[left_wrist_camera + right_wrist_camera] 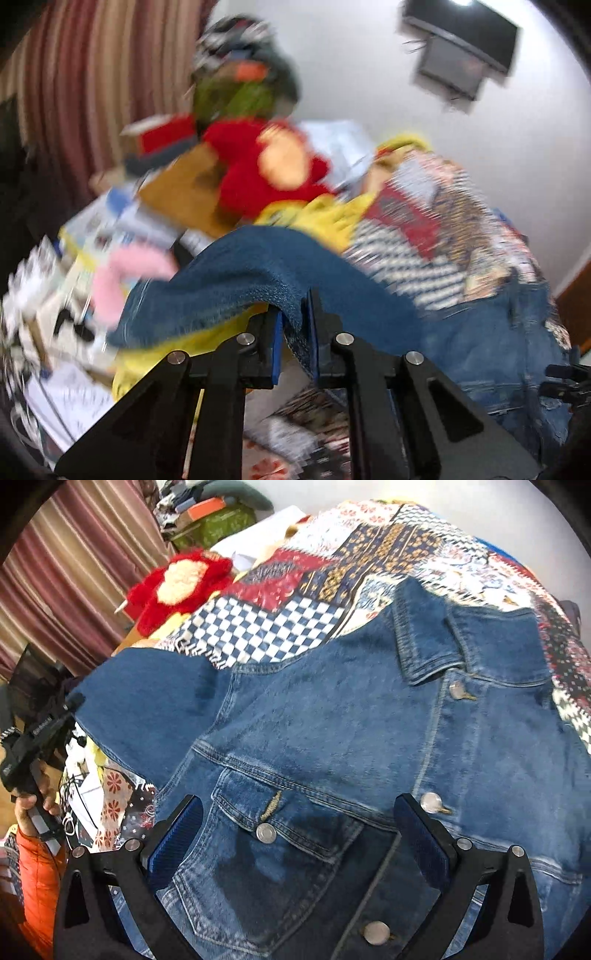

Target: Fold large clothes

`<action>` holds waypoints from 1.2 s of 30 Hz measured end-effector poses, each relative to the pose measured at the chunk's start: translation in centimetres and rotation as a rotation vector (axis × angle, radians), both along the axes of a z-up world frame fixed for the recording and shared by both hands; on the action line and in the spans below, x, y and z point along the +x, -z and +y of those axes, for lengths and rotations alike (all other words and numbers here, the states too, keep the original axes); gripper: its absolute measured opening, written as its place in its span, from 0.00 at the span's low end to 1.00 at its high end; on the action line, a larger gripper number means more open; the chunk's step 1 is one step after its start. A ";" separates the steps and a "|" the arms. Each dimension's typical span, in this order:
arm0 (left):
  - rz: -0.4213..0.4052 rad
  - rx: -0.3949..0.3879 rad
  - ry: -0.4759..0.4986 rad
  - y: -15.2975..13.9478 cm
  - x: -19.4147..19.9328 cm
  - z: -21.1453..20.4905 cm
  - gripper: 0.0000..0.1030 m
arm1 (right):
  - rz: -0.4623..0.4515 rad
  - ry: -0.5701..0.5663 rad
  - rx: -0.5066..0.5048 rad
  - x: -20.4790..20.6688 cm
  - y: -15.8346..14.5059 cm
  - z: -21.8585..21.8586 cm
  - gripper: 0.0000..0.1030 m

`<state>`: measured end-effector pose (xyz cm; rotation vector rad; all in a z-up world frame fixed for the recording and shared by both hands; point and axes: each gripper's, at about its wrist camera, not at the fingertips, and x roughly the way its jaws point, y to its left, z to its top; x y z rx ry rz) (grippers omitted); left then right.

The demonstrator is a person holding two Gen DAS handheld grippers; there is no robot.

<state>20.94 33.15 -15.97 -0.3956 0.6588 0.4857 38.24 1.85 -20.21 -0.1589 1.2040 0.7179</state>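
Left-wrist view, nearest: left gripper (296, 332) clamped on a fold of the denim jacket (258, 273), sleeve cloth pinched between blue pads and draped off to the left. Beyond, blurred: pink plush (122, 273), yellow cloth (325, 218), red plush toy (266, 166), striped curtain (74, 81).

Right-wrist view, nearest: right gripper (299, 842) spread wide above the jacket's (332, 720) chest pocket (273, 853), pads touching nothing. Jacket buttoned, collar up, lying on a patchwork quilt (332, 568). Farther: green box (221, 524), contents unclear.
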 end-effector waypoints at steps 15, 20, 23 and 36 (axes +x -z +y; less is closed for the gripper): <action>0.040 -0.070 0.584 -1.3 11.5 -19.7 0.10 | -0.073 0.159 0.074 -0.5 -4.0 -10.0 1.00; 0.204 -0.126 0.752 3.8 13.3 -26.5 0.09 | -0.074 0.217 0.069 -0.7 -4.0 -13.5 1.00; 0.291 -0.076 0.799 5.9 13.3 -29.3 0.09 | -0.076 0.242 0.057 -0.9 -3.5 -15.3 1.00; 0.192 -0.175 0.645 2.1 10.4 -22.8 0.57 | -0.101 0.209 0.039 -1.5 -3.5 -14.9 1.00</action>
